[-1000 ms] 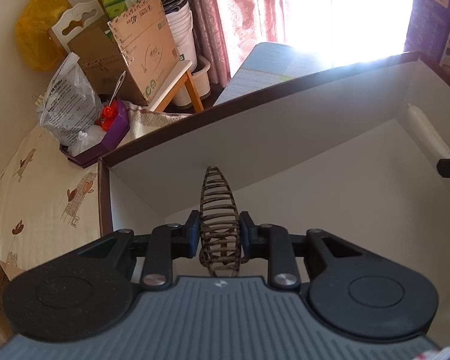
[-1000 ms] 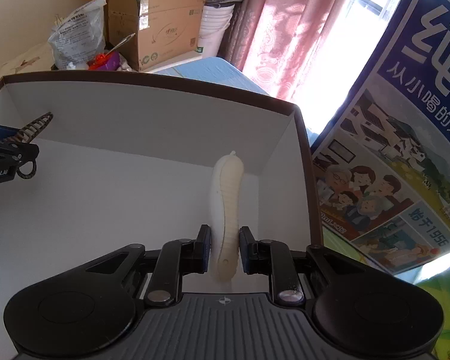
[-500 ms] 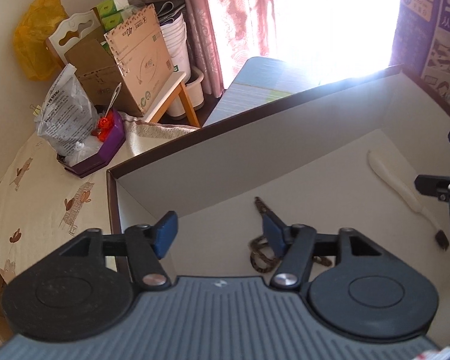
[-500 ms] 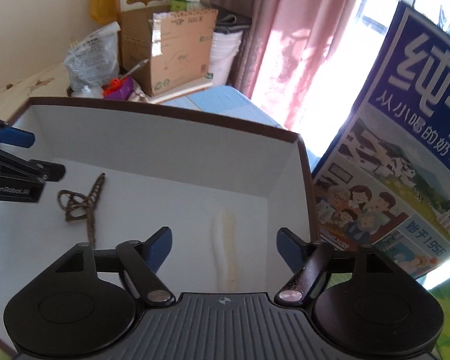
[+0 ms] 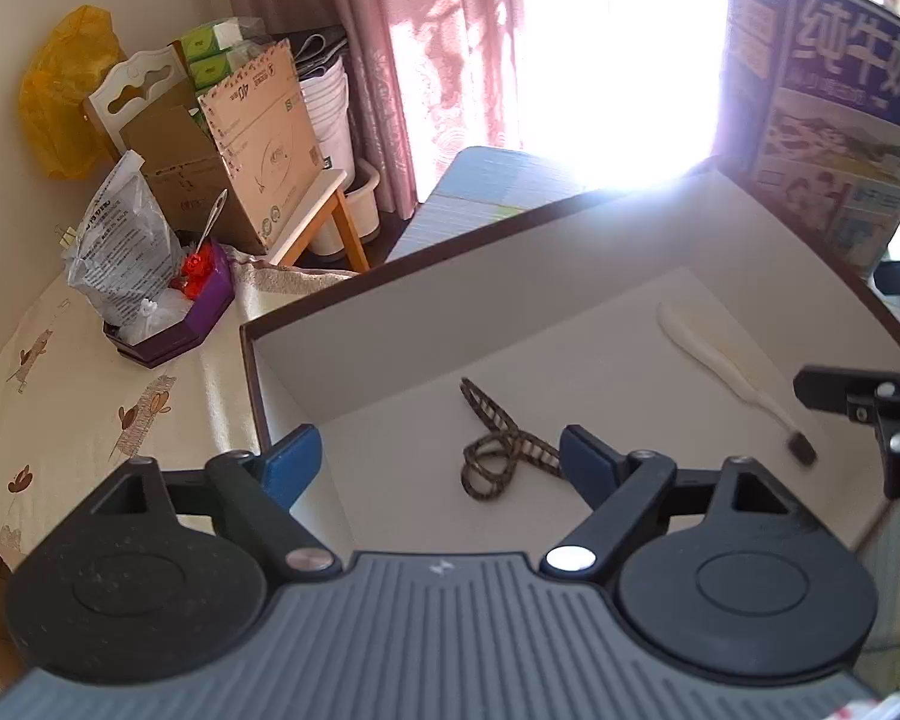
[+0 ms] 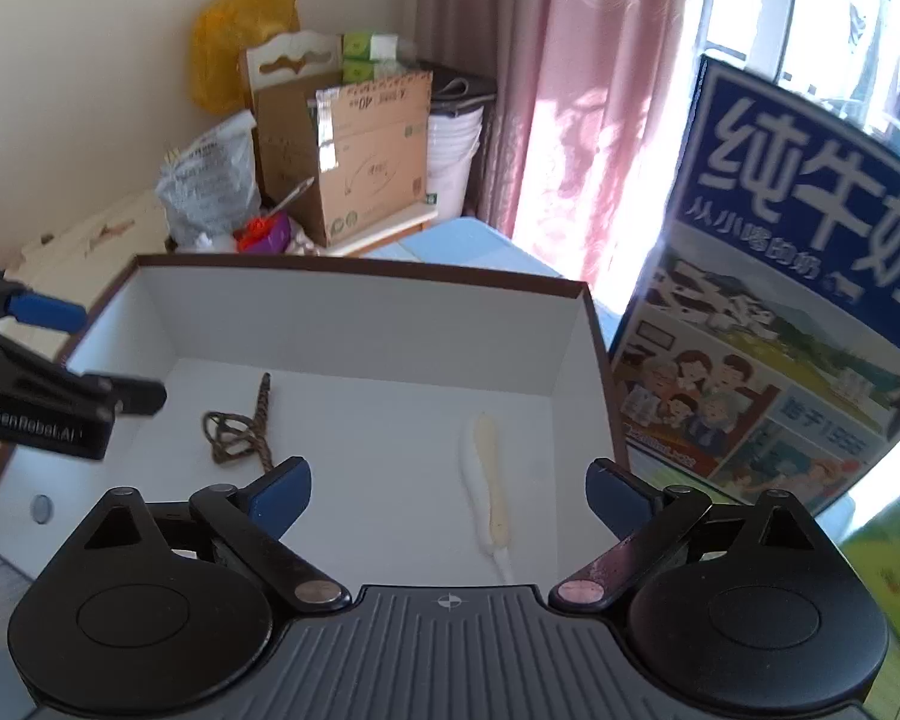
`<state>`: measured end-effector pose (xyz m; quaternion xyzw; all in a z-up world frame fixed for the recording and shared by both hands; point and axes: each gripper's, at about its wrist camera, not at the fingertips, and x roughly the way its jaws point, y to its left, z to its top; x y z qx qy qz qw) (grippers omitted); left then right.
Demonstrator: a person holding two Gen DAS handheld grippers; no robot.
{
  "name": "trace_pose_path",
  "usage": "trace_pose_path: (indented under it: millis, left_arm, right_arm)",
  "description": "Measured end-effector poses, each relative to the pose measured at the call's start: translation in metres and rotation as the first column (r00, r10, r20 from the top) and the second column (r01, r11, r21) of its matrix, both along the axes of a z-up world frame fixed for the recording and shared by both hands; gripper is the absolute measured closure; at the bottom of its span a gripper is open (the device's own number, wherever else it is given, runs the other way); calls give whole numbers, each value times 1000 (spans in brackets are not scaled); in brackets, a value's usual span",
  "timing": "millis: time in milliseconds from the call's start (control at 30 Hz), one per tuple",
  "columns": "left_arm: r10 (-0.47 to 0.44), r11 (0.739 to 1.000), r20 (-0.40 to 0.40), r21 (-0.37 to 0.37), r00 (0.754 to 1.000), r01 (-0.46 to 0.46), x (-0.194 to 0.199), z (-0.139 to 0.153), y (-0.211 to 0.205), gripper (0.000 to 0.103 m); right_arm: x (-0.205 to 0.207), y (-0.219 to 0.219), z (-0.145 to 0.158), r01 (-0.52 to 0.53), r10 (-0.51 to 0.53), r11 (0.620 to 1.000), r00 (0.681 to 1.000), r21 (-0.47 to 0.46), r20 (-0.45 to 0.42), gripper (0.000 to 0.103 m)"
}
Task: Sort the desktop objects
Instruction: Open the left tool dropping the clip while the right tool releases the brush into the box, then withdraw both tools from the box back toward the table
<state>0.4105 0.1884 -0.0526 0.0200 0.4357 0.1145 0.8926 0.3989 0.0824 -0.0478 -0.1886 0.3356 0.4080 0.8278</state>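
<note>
White cardboard box [image 6: 354,312] with a brown rim now held both items: the patterned brown hair clip [image 5: 498,450] and cream plastic comb [image 6: 489,480] lay loose on its floor, dropped moments earlier as the left gripper [image 5: 432,456] and right gripper [image 6: 450,486] were opening, empty, so this pair looked sorted

Box [image 6: 354,324]: white inside, dark brown rim. Hair tie [image 5: 498,450]: brown and tan, patterned. Brush [image 6: 489,492]: cream handle, dark tip in the left view. Gripper pads [image 6: 282,489]: blue; arms black, base grey and ribbed. Curtain [image 6: 546,90]: pink, faint pattern. Milk carton [image 6: 798,312]: blue, white lettering, cartoon scene. Tablecloth [image 5: 78,396]: cream with brown animal prints. Tray [image 5: 186,336]: purple. Bag [image 5: 66,96]: yellow.
</note>
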Motion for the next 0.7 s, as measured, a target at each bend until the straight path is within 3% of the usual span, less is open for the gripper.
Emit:
trace_pose_path:
  millis: [700]
  left_arm:
    - [-60,997,103,-39,993,64,-119,62,-37,14]
  right_arm:
    - [-116,-85,68,0,-8,982,999,187,43,2]
